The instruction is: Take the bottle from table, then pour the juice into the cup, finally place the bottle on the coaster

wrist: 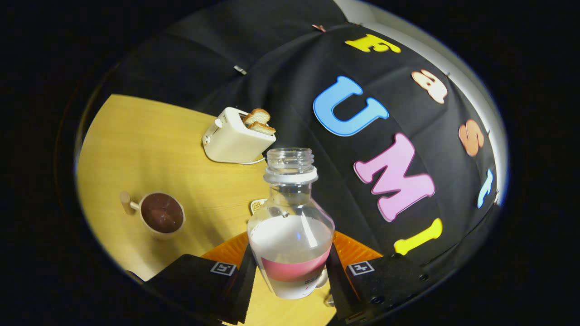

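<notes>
Gripper view: the hand-held gripper [290, 267] clamps the uncapped bottle [290, 226] between both fingers, lifted and tilted above the desk [136, 145]. The cup [161, 214], nearer the desk's middle, already looks dark-filled; coaster [259, 205] placement seems left.

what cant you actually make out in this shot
- Coaster: gripper view, mostly hidden behind the bottle; just a pale edge shows.
- Bottle base: hidden between the fingers of the gripper, which is shut on the bottle.
- Bottle label: too small and curved to read.
- Cup: dark inside; how full it is cannot be told.
- Toaster: its front controls are too small to make out.
</notes>
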Tool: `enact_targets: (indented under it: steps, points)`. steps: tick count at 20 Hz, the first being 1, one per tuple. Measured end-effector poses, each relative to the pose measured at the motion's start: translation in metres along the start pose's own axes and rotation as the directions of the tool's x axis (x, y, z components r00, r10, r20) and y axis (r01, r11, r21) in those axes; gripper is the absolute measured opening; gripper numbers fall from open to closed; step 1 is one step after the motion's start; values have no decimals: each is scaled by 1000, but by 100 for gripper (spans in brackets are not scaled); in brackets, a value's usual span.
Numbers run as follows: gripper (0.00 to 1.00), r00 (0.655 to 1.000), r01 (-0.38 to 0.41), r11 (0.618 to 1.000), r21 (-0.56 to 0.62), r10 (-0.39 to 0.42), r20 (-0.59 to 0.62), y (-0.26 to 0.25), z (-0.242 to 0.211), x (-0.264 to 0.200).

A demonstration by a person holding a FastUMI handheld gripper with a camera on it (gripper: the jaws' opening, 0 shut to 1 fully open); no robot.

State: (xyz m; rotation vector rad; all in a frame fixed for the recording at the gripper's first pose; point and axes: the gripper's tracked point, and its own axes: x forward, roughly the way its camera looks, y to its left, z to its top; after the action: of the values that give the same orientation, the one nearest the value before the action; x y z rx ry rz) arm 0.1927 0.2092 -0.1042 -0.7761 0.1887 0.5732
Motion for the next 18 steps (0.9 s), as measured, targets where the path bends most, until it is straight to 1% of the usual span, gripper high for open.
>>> enact_targets:
  steps: [2,3,5,7,9,11,14,16,17,18]
  points:
    - [74,1000,-18,988,156,21,-21,-3,-20,5]
    - [74,999,-20,971,237,29,-38,-5,-31,5]
    - [74,999,-10,920,392,27,-37,-8,-40,7]
    - [74,1000,22,872,489,-12,-23,-17,-50,11]
    - [74,998,56,832,552,-52,-23,-22,-63,17]
    - [74,998,60,795,604,-65,-13,-19,-73,25]
    - [74,997,39,756,653,-73,24,-11,-80,34]
    - [74,994,-2,720,694,-76,83,-3,-77,41]
    - [74,991,-9,704,711,-91,103,-3,-78,45]
    - [74,987,-3,696,718,-115,116,-4,-80,51]
